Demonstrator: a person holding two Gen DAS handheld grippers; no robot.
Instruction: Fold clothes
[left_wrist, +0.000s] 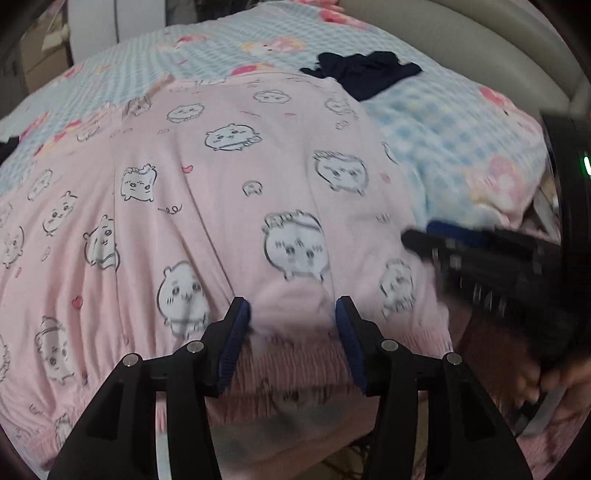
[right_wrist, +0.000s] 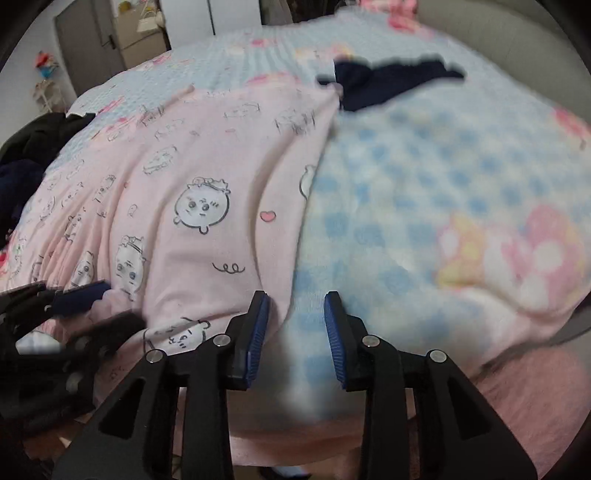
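1. The pink printed garment (left_wrist: 229, 192) lies spread on the bed, straight ahead of the left gripper (left_wrist: 293, 314).
2. That gripper's jaws stand apart, straddling a raised bunch near the waistband, likely positioned to pinch it.
3. The right gripper (right_wrist: 297, 314), also released, hovers at the garment's right edge over the checked blanket (right_wrist: 424, 192).
4. A dark garment (left_wrist: 364, 72) lies well beyond.

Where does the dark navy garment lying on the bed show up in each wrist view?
Left wrist view: the dark navy garment lies upper right of centre, just past the far right corner of the pink printed garment.
Right wrist view: it sits top centre-right, blurred, again touching that far corner of the pink garment.
Shared landmark: the blue checked blanket directly below it in both views.
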